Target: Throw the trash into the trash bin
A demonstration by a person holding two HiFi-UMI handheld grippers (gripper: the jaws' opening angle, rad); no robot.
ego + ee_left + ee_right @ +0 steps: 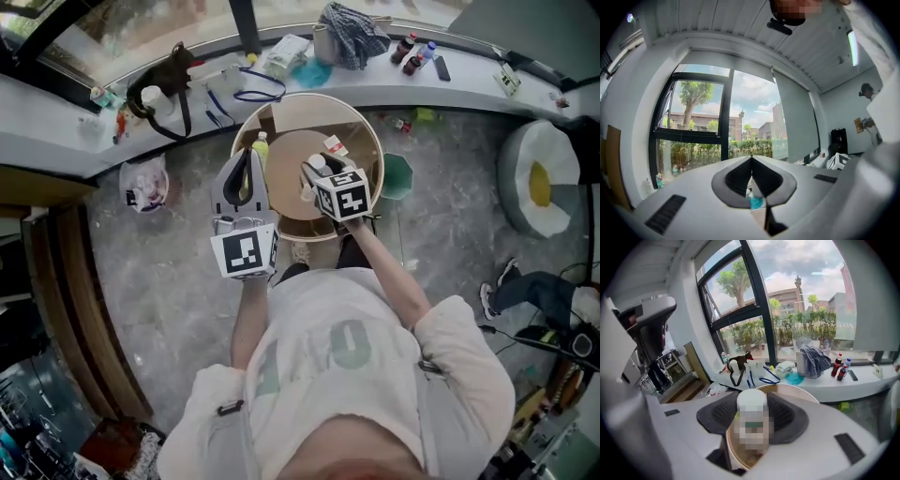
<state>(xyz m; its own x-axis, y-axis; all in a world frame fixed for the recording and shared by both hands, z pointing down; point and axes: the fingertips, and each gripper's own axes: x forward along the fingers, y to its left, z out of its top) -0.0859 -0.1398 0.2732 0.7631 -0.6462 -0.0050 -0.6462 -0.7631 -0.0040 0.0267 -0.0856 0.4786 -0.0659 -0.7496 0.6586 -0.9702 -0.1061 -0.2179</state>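
Note:
My right gripper (pixel 311 174) is shut on a white-capped bottle (pixel 751 420), held upright between the dark pads above the round wooden table (pixel 361 131). The bottle (pixel 317 165) shows as a pale cap at the jaw tips in the head view. My left gripper (pixel 246 157) hangs over the table's left side with its jaws together (pixel 751 159) and nothing between them; it points level toward the window. A yellow-green bottle (pixel 261 142) and a small carton (pixel 336 147) lie on the table. The green trash bin (pixel 397 178) stands on the floor right of the table.
A long white sill (pixel 112 103) behind the table carries a dark bag (pixel 169 84), a blue cord, a checked cloth (pixel 352 33) and small red bottles (pixel 412 52). A white plastic bag (pixel 145 185) lies on the floor at left. A round white-and-yellow cushion (pixel 539 178) lies at right.

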